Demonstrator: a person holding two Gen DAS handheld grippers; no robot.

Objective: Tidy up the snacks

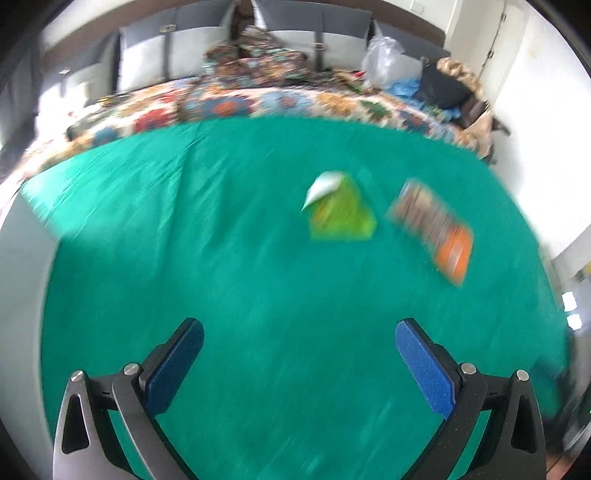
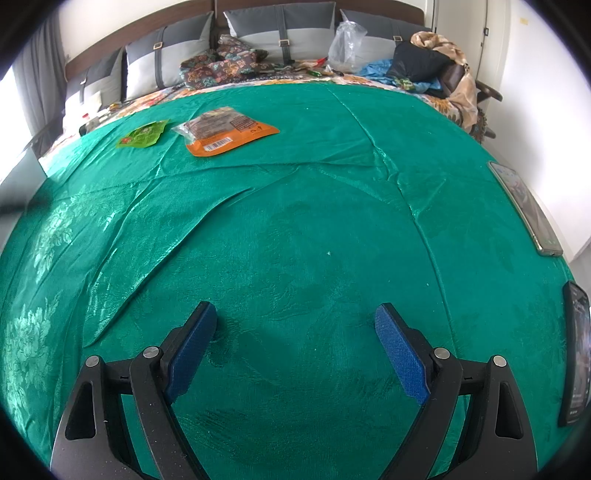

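Observation:
Two snack packets lie on a green cloth (image 2: 295,221) spread over a bed. The lime-green packet (image 1: 340,210) sits left of the orange and clear packet (image 1: 436,229) in the blurred left wrist view. The right wrist view shows the same green packet (image 2: 142,134) and orange packet (image 2: 225,131) far off at the upper left. My left gripper (image 1: 299,332) is open over bare cloth, well short of the packets, nothing between its blue pads. My right gripper (image 2: 295,321) is open too, low over bare cloth, holding nothing.
Two phones lie at the cloth's right edge, one (image 2: 524,206) farther and one (image 2: 576,350) nearer. At the head of the bed are grey pillows (image 2: 284,33), a patterned blanket (image 2: 221,64), a clear plastic bag (image 2: 345,46) and piled clothes (image 2: 424,62). A white wall (image 2: 535,92) runs along the right.

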